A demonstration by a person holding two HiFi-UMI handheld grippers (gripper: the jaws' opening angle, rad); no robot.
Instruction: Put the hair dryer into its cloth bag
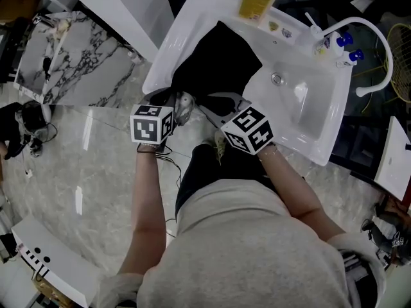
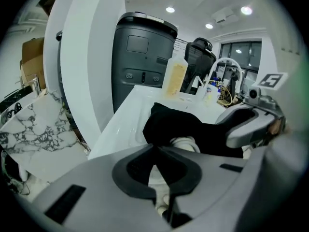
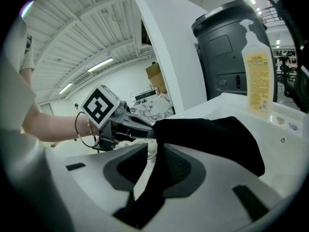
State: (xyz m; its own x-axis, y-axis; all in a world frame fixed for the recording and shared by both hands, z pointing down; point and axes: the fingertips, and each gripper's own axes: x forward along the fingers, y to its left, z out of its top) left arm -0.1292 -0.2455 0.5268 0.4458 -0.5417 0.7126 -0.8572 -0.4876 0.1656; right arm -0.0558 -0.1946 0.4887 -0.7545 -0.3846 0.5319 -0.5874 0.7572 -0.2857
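Head view: at the white counter point(image 1: 189, 18), the left gripper point(image 1: 183, 108) is clamped, apparently on the edge of the black cloth bag point(image 1: 215, 59). The right gripper point(image 1: 215, 106) stands parted around its cloth. The white hair dryer point(image 2: 183, 143) sits at the bag's mouth.

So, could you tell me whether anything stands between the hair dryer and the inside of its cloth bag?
Nothing visible does. The hair dryer already lies in the mouth of the cloth bag, only its pale end showing, black cloth around it.
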